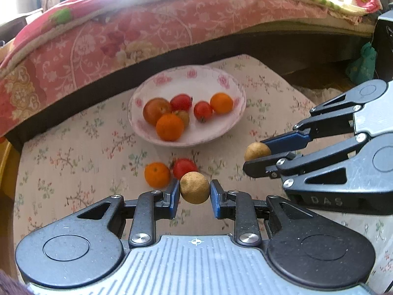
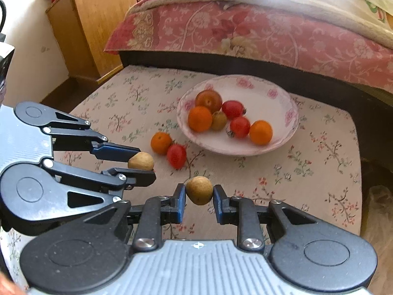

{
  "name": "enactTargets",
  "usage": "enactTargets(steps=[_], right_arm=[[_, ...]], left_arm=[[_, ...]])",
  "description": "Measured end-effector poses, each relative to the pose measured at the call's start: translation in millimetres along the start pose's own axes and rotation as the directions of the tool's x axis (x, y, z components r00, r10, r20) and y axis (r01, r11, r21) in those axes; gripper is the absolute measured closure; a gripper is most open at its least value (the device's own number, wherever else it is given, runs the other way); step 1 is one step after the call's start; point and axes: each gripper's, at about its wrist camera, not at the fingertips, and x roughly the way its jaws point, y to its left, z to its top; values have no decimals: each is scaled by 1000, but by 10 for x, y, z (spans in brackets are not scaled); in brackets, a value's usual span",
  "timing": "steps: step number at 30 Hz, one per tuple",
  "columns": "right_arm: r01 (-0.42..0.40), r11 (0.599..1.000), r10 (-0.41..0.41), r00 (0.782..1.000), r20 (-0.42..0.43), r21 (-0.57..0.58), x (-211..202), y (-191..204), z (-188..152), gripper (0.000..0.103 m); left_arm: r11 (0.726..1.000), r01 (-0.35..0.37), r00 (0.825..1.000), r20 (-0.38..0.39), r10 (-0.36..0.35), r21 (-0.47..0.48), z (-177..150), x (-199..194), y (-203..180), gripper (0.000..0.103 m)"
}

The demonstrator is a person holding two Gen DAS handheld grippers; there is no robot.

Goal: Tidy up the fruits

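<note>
On the floral-cloth desk (image 2: 319, 162), beside the bed (image 2: 245, 32):

Item: one white bowl with pink flower print (image 2: 282, 93) (image 1: 147, 93), standing toward the bed side of the desk. Contents: two oranges, two red tomatoes, one larger red-orange round fruit, one small greenish-brown fruit half hidden among them.

Item: one loose orange (image 2: 161, 143) (image 1: 157, 175), lying on the cloth just outside the bowl's near rim.

Item: one loose red tomato (image 2: 176, 156) (image 1: 184, 167), touching or just beside that orange, on the cloth.

Item: left gripper (image 1: 194, 191) (image 2: 143, 163). Its fingers are closed on a small round tan fruit (image 1: 194, 188) (image 2: 141, 161), one blue pad pressed to each side. The fruit is clear of the cloth, held in front of the loose tomato as its own camera sees it.

Item: right gripper (image 2: 199, 191) (image 1: 256, 156). Its fingers likewise grip a second tan fruit (image 2: 199, 190) (image 1: 257, 151), slightly egg-shaped, pinched between both pads and held above the cloth, nearer than the bowl.

Position of grippers: side by side, left gripper to the left of the right, both angled downward toward the desk, neither over the bowl.

Background: a wooden cabinet (image 2: 91, 24) against the wall, left of the bed; pink floral bedding hanging over the dark bed edge.
</note>
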Motion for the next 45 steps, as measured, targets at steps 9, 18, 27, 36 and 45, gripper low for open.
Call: enactTargets(steps=[9,18,27,36,45], right_arm=[[34,998,-36,998,46,45,-36,-157,191,75],[56,994,-64,995,82,98,27,-379,450,75],[74,990,-86,991,99,117,141,-587,687,75],[86,986,-100,990,97,144,363,-788,812,74],[79,989,-90,992,86,126,567,-803,823,74]], left_arm=[[1000,-26,999,34,26,-11,267,76,-26,69],[998,-67,995,77,68,-15,499,241,-72,70],[995,-104,987,123,104,-9,731,497,-117,70],[992,-129,978,164,126,3,826,793,-129,70],[990,-139,976,164,140,-16,822,971,7,70]])
